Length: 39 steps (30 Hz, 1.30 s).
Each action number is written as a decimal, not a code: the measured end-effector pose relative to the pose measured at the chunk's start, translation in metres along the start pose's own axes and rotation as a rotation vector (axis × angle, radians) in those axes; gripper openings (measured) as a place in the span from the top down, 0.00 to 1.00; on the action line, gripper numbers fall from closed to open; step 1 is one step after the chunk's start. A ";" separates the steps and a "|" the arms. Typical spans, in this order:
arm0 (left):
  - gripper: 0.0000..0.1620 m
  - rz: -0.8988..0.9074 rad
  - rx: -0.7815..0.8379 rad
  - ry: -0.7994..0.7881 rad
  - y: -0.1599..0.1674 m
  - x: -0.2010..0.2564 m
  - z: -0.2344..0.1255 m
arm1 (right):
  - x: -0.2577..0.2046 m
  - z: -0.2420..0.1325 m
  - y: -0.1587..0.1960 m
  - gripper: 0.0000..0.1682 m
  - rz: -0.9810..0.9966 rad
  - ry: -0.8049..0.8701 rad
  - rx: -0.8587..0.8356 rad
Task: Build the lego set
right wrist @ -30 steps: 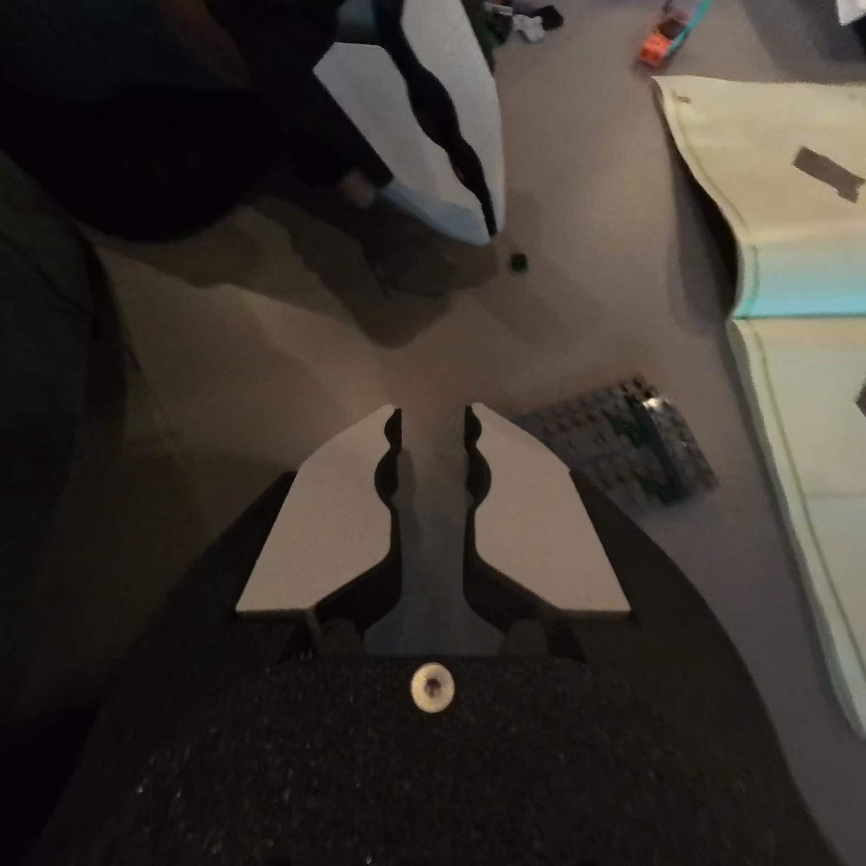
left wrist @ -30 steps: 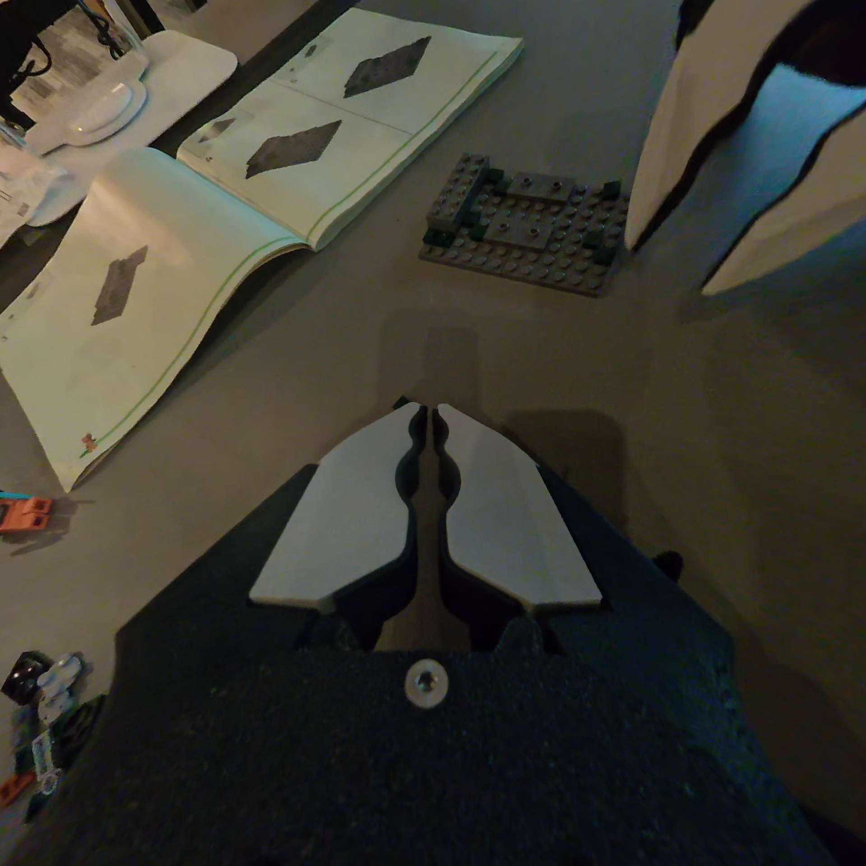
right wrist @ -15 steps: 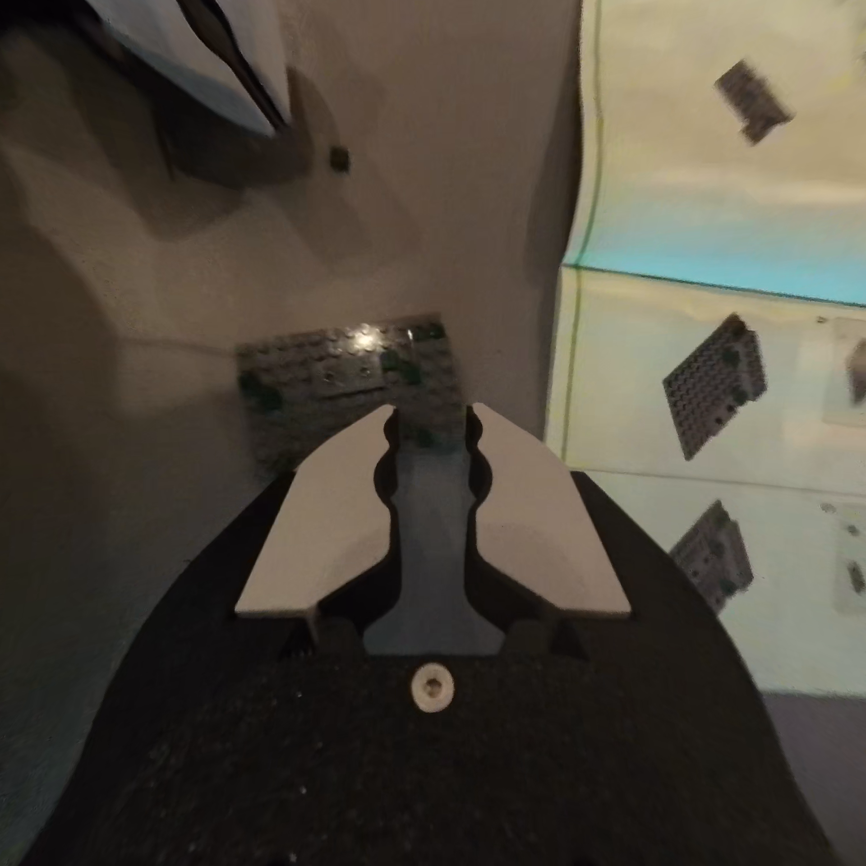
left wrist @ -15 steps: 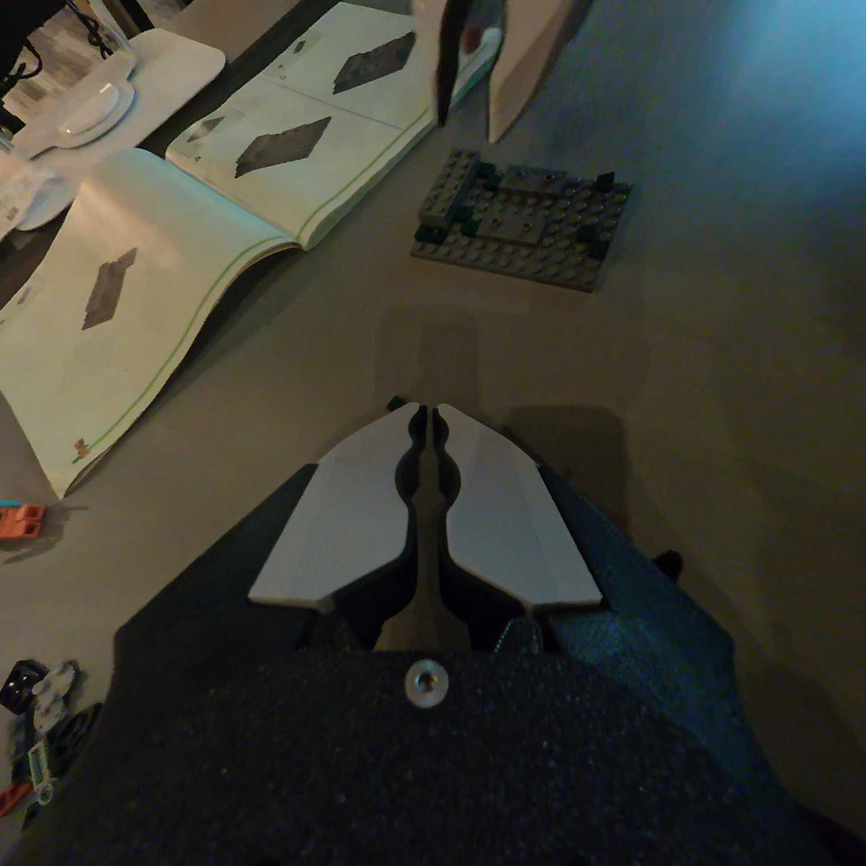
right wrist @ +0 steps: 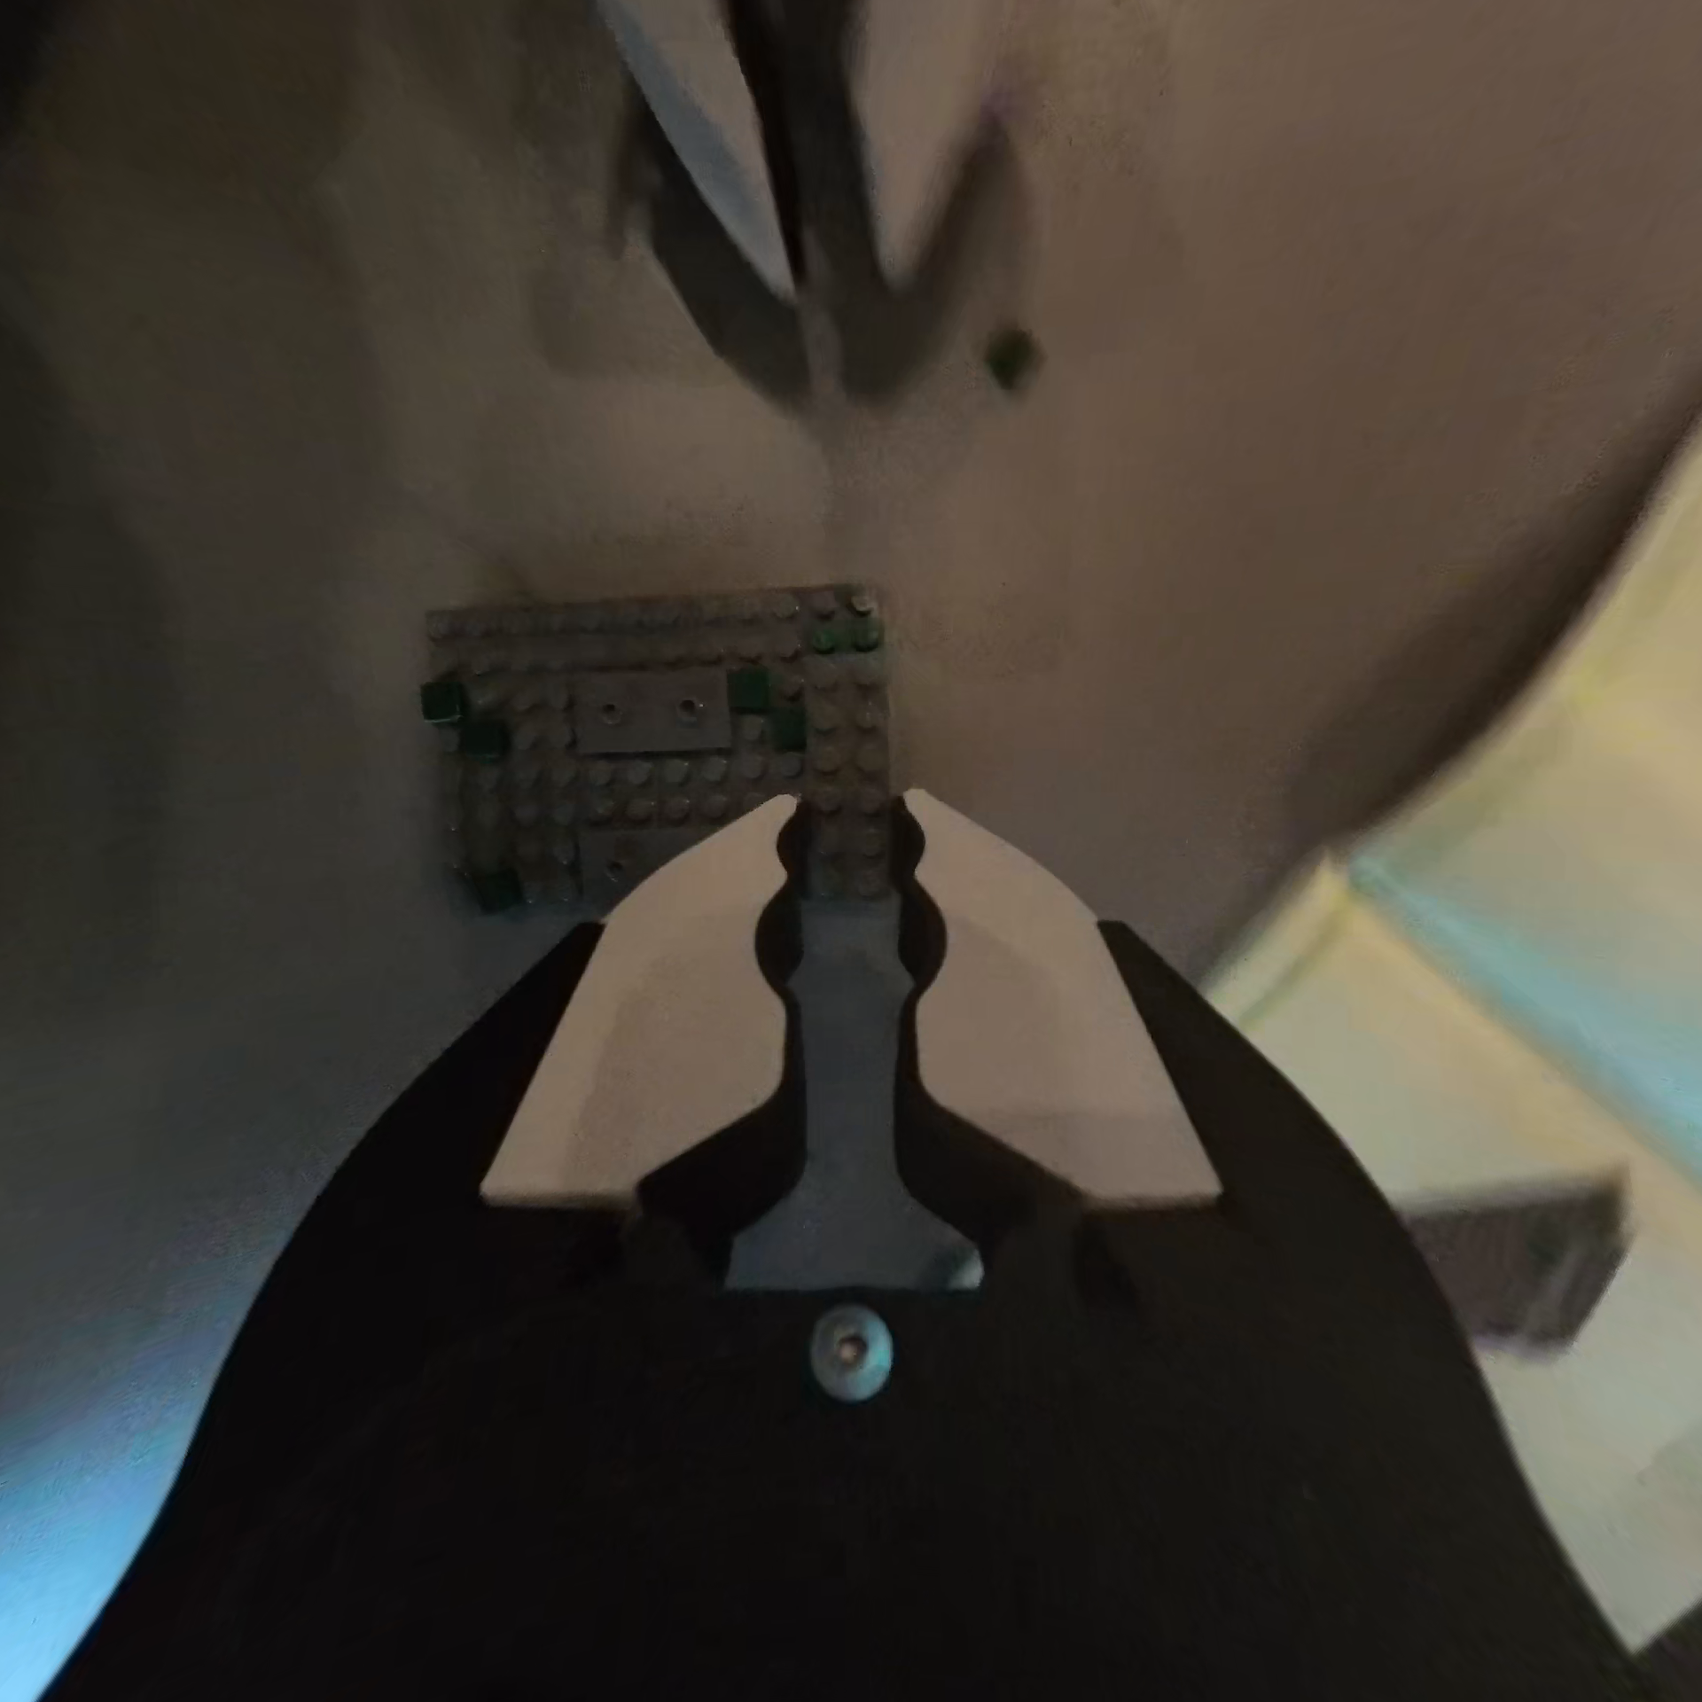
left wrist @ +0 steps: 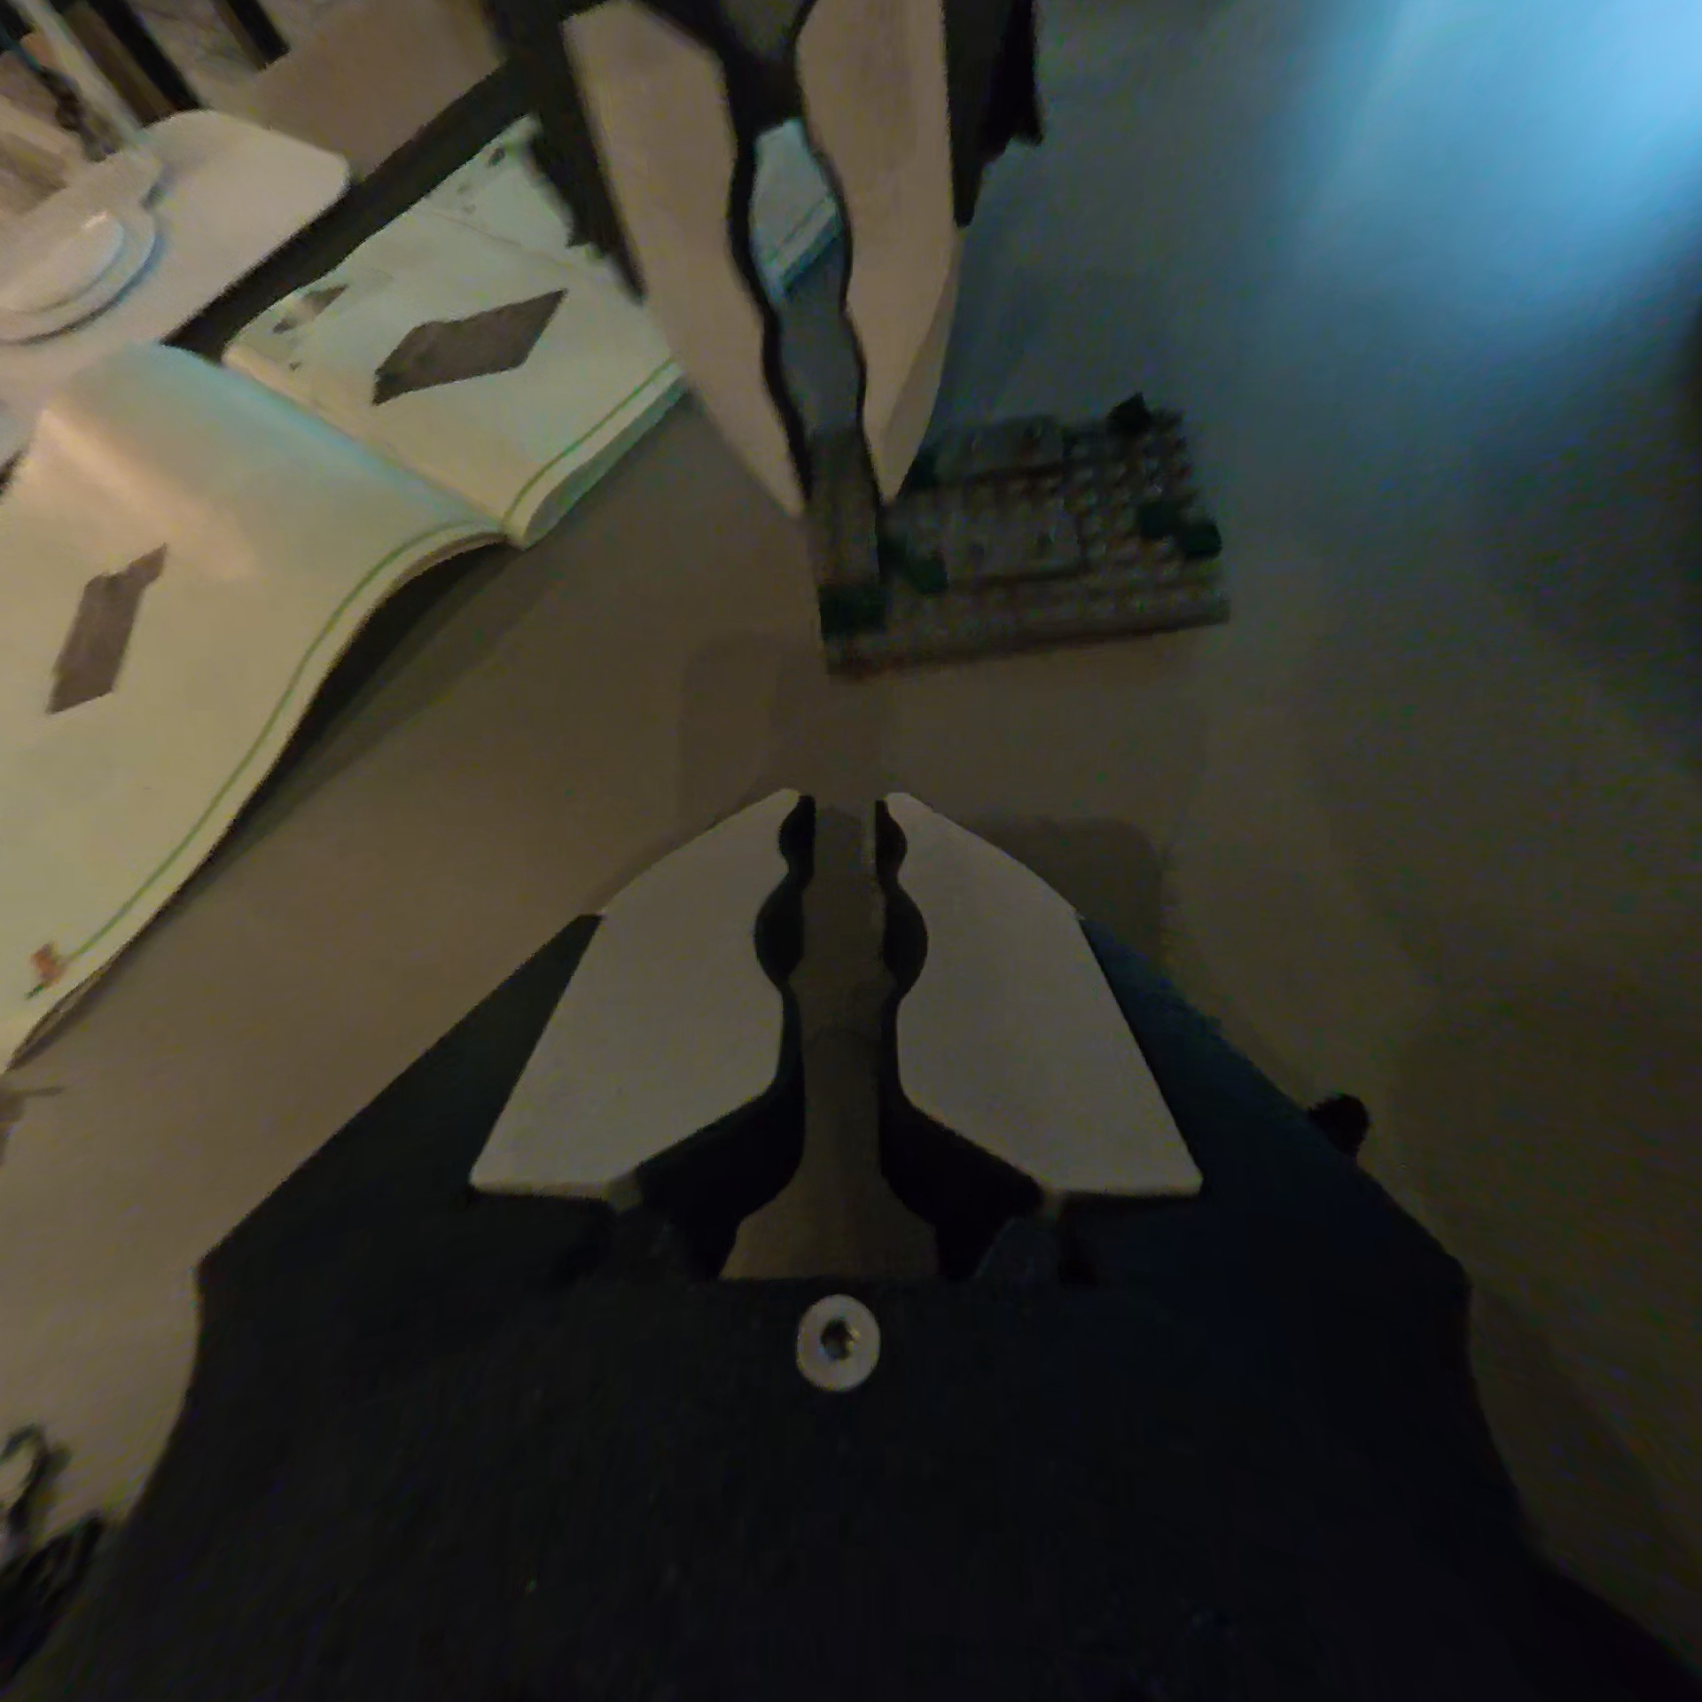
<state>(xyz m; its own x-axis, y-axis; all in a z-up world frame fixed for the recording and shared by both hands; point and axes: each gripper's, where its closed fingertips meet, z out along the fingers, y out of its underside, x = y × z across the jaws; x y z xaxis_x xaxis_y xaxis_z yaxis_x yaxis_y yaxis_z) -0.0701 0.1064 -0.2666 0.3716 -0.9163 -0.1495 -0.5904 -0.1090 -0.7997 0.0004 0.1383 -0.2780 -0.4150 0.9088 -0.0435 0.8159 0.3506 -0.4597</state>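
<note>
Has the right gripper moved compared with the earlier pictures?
Yes. In the left wrist view the right gripper came from the right side, crossed leftward, and now points down at the grey plate beside the booklet.

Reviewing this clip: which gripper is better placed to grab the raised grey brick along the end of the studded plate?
Right, probably. The right gripper is open with the raised grey brick framed between its fingertips. The left gripper hangs back over bare table, well short of the grey plate.
</note>
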 end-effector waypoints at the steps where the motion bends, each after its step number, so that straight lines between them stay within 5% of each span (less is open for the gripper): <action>1: 0.91 -0.010 0.001 0.022 -0.001 0.003 0.001 | -0.002 0.003 -0.009 0.91 -0.048 -0.022 -0.009; 8: 0.88 -0.031 -0.047 0.102 -0.006 0.014 0.000 | -0.015 0.027 -0.048 0.90 -0.291 -0.131 -0.069; 16: 0.86 0.057 -0.122 0.185 0.004 0.023 -0.013 | -0.012 0.035 -0.059 0.88 -0.305 -0.119 -0.033; 22: 0.74 0.247 -0.079 0.335 -0.001 0.030 -0.014 | -0.022 -0.007 -0.057 0.75 -0.082 0.032 0.100; 33: 0.41 0.480 -0.105 0.741 0.008 0.036 0.000 | -0.130 -0.025 -0.033 0.76 0.365 0.265 0.371; 39: 0.44 0.549 -0.167 0.822 0.016 0.038 0.010 | -0.163 -0.021 -0.032 0.77 0.473 0.306 0.431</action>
<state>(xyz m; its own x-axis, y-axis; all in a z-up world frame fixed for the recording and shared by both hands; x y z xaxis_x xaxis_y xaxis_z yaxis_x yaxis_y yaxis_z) -0.0580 0.0735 -0.2905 -0.5557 -0.8310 0.0253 -0.6481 0.4140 -0.6392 0.0502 -0.0159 -0.2379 0.1282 0.9864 -0.1031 0.6225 -0.1609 -0.7659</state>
